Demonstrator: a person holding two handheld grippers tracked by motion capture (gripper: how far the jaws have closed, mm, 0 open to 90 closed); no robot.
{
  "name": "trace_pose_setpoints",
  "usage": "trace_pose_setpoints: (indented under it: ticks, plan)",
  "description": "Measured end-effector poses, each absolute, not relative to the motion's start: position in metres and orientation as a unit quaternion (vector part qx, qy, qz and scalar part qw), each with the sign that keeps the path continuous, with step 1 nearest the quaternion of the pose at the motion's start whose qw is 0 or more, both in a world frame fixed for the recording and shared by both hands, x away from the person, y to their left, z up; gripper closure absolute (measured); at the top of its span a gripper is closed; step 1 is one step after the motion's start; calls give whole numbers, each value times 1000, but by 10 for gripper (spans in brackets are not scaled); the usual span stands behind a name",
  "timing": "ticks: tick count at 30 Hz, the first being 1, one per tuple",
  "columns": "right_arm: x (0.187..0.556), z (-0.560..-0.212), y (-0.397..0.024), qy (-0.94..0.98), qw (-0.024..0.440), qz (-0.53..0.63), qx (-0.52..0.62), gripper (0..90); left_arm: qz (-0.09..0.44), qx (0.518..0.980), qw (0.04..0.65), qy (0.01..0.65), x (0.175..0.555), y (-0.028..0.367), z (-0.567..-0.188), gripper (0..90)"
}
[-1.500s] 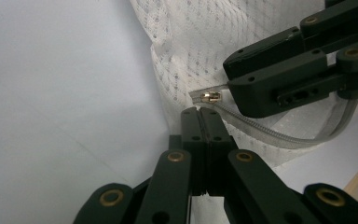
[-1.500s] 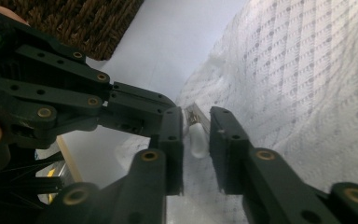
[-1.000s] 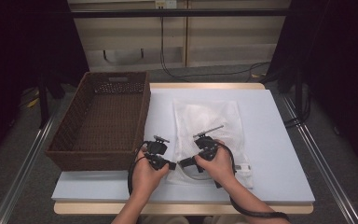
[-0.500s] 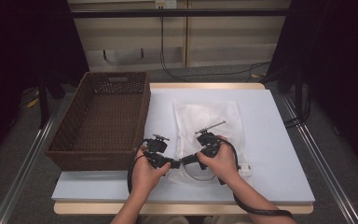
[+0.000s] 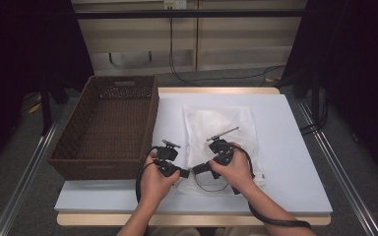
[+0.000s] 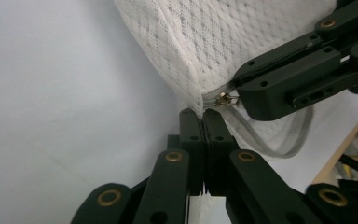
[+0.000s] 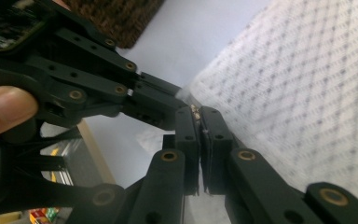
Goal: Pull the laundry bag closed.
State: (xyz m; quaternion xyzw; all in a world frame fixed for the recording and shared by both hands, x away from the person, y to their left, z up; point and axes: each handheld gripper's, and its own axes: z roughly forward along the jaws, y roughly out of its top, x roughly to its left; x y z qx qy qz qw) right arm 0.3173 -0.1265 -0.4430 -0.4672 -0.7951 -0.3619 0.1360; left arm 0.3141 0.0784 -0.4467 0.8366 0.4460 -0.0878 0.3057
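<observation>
In the high view, both hands hide the near corner of the white mesh bag (image 5: pixel 220 129). The zipper pull (image 7: pixel 196 110) is too small and blurred to tell whether it is pinched.

A pale wooden cabinet (image 5: pixel 197 39) with flat door panels spans twelve o'clock behind the table; black cables (image 5: pixel 177 69) hang down its front and trail across the grey floor (image 5: pixel 24 196); dark curtains (image 5: pixel 359 73) close off three o'clock, another dark drape (image 5: pixel 15 64) nine o'clock; metal floor rails (image 5: pixel 24 172) run at eight and four o'clock; lighting is even, soft.
</observation>
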Motion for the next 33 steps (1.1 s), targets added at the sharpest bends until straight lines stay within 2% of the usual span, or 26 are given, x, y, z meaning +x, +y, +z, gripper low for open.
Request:
trace_pose_setpoints:
  ticks: [33]
  plan:
    - [308, -441, -162, -797, 131, -355, -470, 874, -49, 826, 282, 485, 312, 86, -447, 887]
